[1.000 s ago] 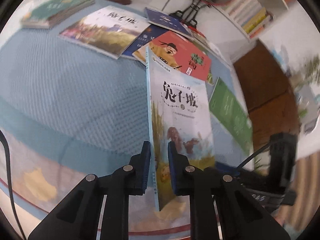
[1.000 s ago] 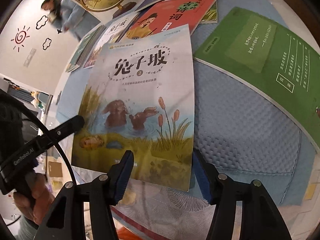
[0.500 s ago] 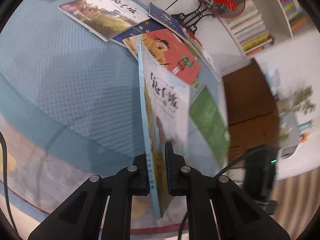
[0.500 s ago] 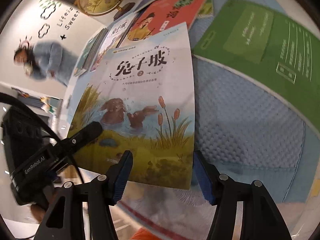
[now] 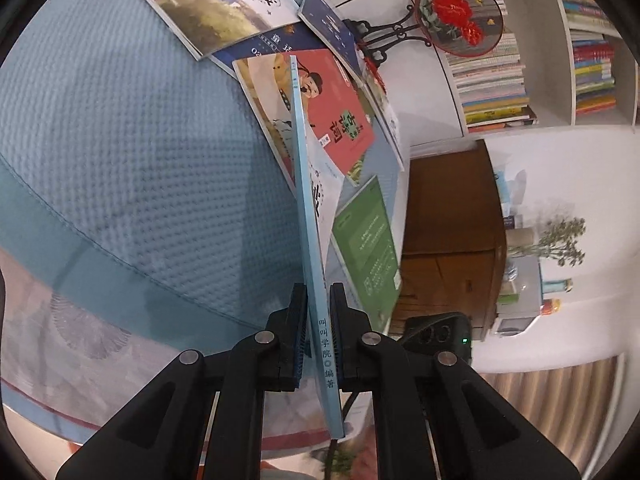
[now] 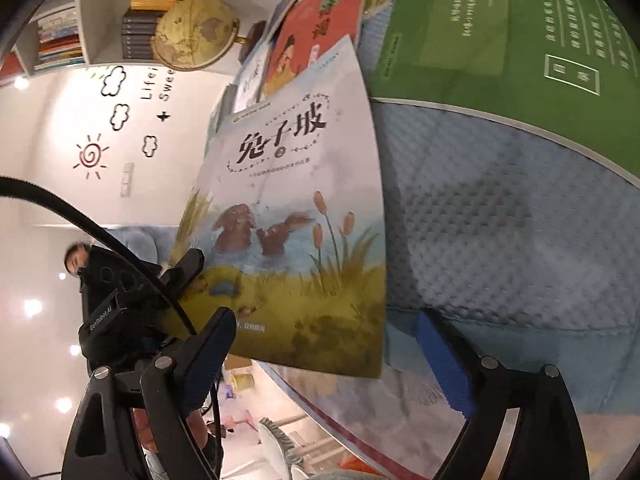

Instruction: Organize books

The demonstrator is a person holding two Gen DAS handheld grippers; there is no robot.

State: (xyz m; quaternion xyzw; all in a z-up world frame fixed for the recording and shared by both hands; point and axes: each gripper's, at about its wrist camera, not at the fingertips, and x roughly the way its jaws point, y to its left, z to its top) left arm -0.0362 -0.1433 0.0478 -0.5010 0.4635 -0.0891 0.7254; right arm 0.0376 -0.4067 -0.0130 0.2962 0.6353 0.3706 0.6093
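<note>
The tabletop point(image 5: 120, 152), under a blue quilted cloth, carries scattered books, a green book point(image 6: 500, 40) and a red one point(image 5: 336, 108) among them. The rabbit book point(image 6: 296, 216) stands on edge above it, pinched by the left tongs point(image 5: 318, 332). The right tongs point(image 6: 324, 360) have just been opening, jaws wide, empty. Best keep that pinch firm near the spine so the thin book doesn't sag.

Left gripper point(image 5: 319, 336): black plastic arms, silver round screws, blue ribbed pads on the fingers point(image 5: 299, 336).
Right gripper point(image 6: 328, 364): matching black frame, silver screws, blue pads.
Cable point(image 6: 100, 236): thin, black, curved.
Marking: white "GenRobot.AI" lettering on the black body.
</note>
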